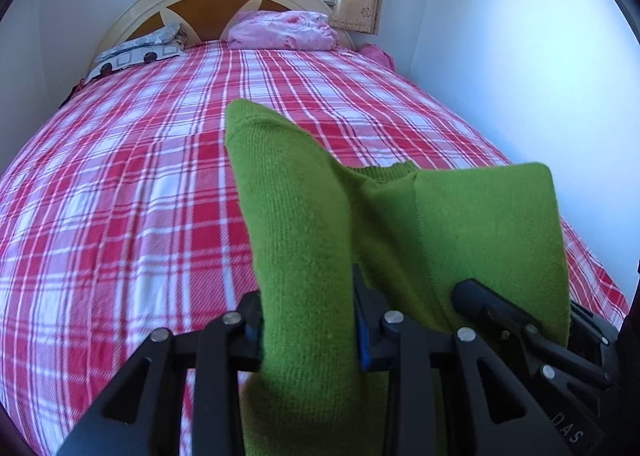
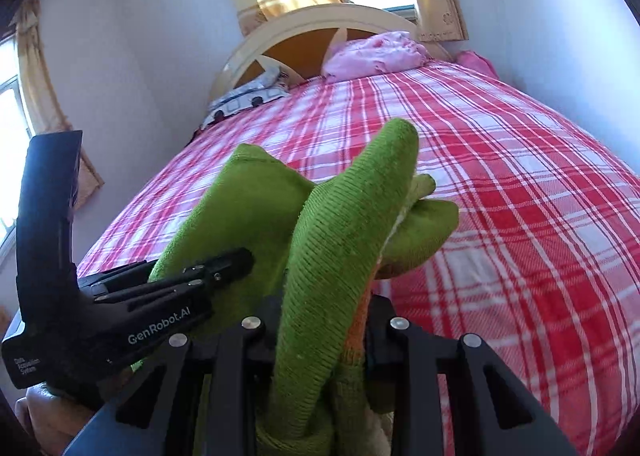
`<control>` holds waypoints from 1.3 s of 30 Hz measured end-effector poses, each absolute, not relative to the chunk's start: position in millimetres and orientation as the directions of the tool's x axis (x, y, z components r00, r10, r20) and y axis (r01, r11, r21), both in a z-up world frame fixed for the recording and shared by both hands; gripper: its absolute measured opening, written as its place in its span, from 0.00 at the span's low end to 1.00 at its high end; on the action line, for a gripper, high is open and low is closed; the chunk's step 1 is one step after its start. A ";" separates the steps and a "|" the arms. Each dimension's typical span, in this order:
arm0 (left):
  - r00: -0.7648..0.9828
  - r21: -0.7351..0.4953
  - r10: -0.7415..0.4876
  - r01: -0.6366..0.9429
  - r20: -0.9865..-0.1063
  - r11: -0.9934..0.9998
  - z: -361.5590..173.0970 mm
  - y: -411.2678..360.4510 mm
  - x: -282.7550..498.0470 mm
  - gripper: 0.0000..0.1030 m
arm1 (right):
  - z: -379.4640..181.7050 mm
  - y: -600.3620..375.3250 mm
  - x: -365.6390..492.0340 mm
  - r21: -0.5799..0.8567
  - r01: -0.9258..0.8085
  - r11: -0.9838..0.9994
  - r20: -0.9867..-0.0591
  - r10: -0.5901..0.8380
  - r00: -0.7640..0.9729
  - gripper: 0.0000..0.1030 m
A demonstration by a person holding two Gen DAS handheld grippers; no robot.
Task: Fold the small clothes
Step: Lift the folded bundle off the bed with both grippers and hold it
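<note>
Both of our tools grip one green garment (image 1: 304, 240) lifted above the plaid bed (image 1: 120, 184). Our left hand-held gripper (image 1: 308, 320) tilts downward toward the bed, its jaws clamped on a ribbed fold of the knit. Our right hand-held gripper (image 2: 320, 332) points less steeply, jaws pinched on a ribbed green edge showing an orange patch. From the right wrist view, we read "GenRobot.AI" and "Data Acquisition System" on the left tool's body.
</note>
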State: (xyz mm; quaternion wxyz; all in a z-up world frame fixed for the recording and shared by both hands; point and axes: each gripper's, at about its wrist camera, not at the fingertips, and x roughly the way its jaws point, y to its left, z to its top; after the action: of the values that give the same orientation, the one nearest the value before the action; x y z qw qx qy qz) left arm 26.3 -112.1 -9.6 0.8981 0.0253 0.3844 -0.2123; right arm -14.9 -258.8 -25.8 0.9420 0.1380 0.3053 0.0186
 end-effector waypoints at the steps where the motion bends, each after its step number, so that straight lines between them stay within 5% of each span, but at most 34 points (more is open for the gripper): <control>1: 0.616 -0.124 -0.363 0.395 -0.699 0.910 -7.7 -105.9 20.5 0.32 | -23.8 -254.5 -21.6 0.276 0.044 0.960 -0.565 0.125 0.816 0.27; 39: 0.745 -0.138 -0.187 0.128 -0.641 0.982 7.9 86.9 -53.3 0.32 | 6.3 -64.1 -64.7 0.291 -0.274 0.917 -0.496 0.389 0.776 0.27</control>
State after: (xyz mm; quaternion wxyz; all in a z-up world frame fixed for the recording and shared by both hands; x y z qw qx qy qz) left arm -53.3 86.9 7.9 0.9330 -0.0427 0.3471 -0.0845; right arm -64.7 -64.1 6.3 0.9370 0.1017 0.2838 0.1768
